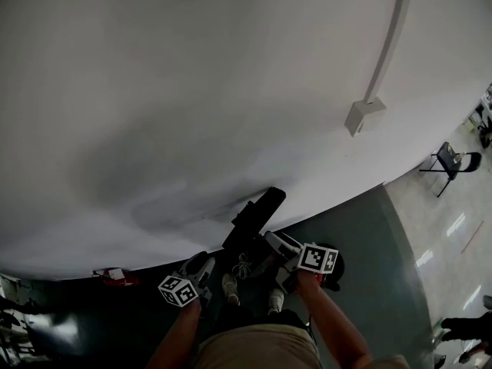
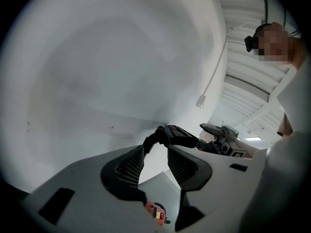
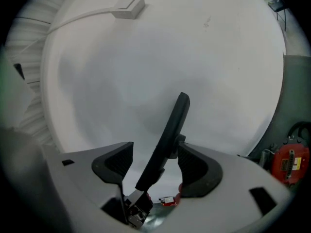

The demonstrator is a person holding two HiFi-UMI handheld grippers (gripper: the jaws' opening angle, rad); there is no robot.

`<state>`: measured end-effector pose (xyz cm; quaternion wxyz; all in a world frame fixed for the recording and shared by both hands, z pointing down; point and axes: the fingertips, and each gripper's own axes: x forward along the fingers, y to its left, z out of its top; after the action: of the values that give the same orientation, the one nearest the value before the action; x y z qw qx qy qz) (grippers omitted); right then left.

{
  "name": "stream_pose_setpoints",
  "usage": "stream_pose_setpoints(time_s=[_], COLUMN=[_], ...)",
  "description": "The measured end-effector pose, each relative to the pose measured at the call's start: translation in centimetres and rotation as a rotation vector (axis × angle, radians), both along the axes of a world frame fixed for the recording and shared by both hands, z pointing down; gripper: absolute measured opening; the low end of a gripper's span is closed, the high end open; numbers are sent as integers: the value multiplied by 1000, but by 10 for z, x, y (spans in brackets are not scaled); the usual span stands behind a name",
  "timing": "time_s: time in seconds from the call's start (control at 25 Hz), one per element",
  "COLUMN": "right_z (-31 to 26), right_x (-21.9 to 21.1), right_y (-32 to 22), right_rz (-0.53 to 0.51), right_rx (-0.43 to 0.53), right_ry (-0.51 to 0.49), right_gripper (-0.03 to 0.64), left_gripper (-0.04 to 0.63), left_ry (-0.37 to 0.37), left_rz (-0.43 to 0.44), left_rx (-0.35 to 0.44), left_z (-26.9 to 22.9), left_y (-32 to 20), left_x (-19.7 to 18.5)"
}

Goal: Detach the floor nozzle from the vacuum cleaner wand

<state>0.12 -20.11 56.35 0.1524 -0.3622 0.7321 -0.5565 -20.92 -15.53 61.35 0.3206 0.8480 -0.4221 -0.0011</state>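
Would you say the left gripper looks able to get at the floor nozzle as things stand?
Probably yes: the left gripper has its jaws apart and empty, and the floor nozzle sits beyond them with nothing between, though the right gripper is close beside it.

The person's left forearm (image 1: 177,335) and right forearm (image 1: 332,320) reach forward, close together. The left gripper (image 2: 155,152) points slightly downward, its jaws partway apart, neither pad pressing on anything. The right gripper (image 3: 155,149) sits just beside it, jaws spread wide, its marker cube (image 1: 317,257) facing up.
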Motion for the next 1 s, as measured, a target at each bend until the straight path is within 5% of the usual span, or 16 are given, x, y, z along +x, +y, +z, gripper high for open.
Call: stream_pose_setpoints(time_s=[0.84,1.0], right_z=[72,82], right_x=[-50,-58], right_y=[-61,-75], right_rz=[180,214], right_rx=[-366,-409], right_ry=[-15,-132], right_gripper=[327,327], left_gripper=[144,144], left_ry=[5,3], left_rz=[323,374], left_rx=[-36,-42], left_z=[53,68], left_y=[-62,-73], left_x=[-23,-17])
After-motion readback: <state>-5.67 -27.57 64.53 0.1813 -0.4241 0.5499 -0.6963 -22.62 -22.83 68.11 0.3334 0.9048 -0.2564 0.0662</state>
